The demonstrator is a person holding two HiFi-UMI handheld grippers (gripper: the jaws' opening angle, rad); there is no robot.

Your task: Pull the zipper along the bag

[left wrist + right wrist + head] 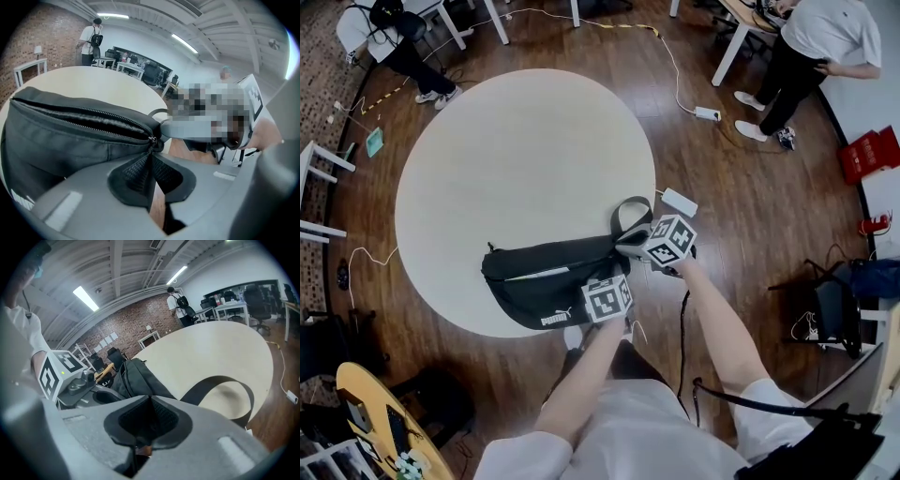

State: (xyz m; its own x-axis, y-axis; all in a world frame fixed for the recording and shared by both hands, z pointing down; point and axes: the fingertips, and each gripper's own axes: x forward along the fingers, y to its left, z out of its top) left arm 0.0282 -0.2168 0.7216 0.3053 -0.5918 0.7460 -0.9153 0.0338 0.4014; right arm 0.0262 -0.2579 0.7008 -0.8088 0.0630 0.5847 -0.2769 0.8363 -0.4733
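Bag point(525, 281) gapes unzipped, left hand-held gripper point(151, 157) pinching zipper pull point(152, 139), right hand-held gripper point(151, 401) clamping fabric.

- Noted round pale worktop point(516, 159) on dark plank floor point(750, 216).
- Small white box point(679, 201) on floor just beside worktop's right edge.
- White power strip point(707, 113) on floor beyond worktop, white cable point(670, 66) running up from it.
- Red crate point(868, 155) at far right.
- Person in white top point(811, 47) standing upper right; another person point(389, 42) low down, upper left.
- Yellow round table point(380, 422) lower left.
- Brick wall point(126, 326) and ceiling strip light point(86, 298) in right gripper view.
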